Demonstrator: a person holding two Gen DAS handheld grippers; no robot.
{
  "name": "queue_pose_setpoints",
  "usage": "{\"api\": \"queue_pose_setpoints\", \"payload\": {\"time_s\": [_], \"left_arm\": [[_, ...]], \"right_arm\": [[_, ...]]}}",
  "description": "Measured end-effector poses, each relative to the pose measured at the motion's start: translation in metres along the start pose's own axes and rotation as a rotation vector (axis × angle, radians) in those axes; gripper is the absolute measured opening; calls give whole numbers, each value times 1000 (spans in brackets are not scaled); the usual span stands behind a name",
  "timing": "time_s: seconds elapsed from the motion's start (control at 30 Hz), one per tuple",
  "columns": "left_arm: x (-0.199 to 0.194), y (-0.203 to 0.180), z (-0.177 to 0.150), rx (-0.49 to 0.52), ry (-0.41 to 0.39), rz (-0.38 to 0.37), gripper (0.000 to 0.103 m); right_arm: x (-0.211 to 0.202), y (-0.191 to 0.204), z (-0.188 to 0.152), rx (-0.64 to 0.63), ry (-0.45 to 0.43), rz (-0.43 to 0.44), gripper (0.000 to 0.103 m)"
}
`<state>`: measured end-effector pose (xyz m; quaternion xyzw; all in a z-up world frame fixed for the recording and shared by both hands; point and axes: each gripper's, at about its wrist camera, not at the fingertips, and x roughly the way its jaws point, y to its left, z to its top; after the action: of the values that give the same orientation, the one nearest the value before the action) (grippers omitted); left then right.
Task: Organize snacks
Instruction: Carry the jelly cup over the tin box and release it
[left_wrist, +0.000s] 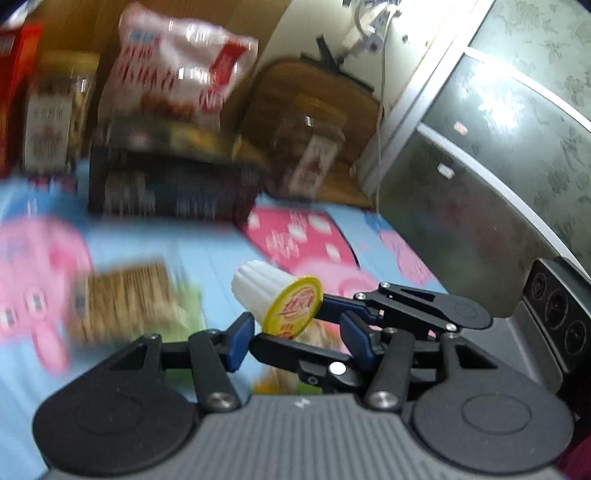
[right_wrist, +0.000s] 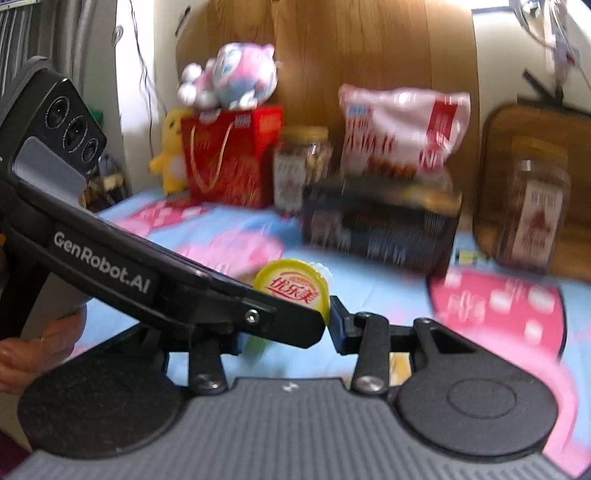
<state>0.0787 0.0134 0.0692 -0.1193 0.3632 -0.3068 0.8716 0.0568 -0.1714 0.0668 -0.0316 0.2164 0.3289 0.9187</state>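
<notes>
Covering the whole work surface: blue cartoon-print cloth (right_wrist: 369, 295), pink pig figures on it, much motion blur in both views. A row of goods stands along its far edge, against a wooden panel (right_wrist: 351, 44).

- Dark crate (right_wrist: 380, 229), far edge, roughly centre; white-and-red snack bag (right_wrist: 402, 129) resting on top of it.
- Red gift bag (right_wrist: 229, 166) towards the far left corner, pink-and-blue plush (right_wrist: 236, 77) on top, yellow plush (right_wrist: 171, 155) just beside it on the left.
- Two clear jars with yellow lids: one (right_wrist: 301, 162) between gift bag and crate, the other (right_wrist: 535, 206) towards the far right corner.
- Left gripper (left_wrist: 297, 336): pads stand apart, nothing pressed between them. Its body crosses the right wrist view; a hand (right_wrist: 37, 354) holds its grip.
- Right gripper (right_wrist: 291, 317): closed on the cup's lid end, one finger above the rim and one below as the left wrist view shows it.
- Cracker packet (left_wrist: 125, 299) lying flat on the cloth, left of the grippers.
- White ribbed cup (right_wrist: 291, 288), yellow foil lid with red print, tipped on its side, held clear of the cloth, near its middle.
</notes>
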Motion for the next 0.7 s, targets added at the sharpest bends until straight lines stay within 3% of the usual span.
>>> {"api": "queue_pose_setpoints", "payload": {"time_s": [0.2,0.33,0.47,0.7], "left_arm": [[22,19,75,35,-100,63,51],[51,49,119,10,-104,108,52],[77,83,138,-59,-76,133,52],[98,106,138,-98,-60,182,58]], "right_arm": [[54,-29,48,-4,-82,-41,45],[105,-61,72,82,-56,-24,46],[141,-76,73,132,-10,-18,47],[149,-77,63,148,-4,-29,55]]}}
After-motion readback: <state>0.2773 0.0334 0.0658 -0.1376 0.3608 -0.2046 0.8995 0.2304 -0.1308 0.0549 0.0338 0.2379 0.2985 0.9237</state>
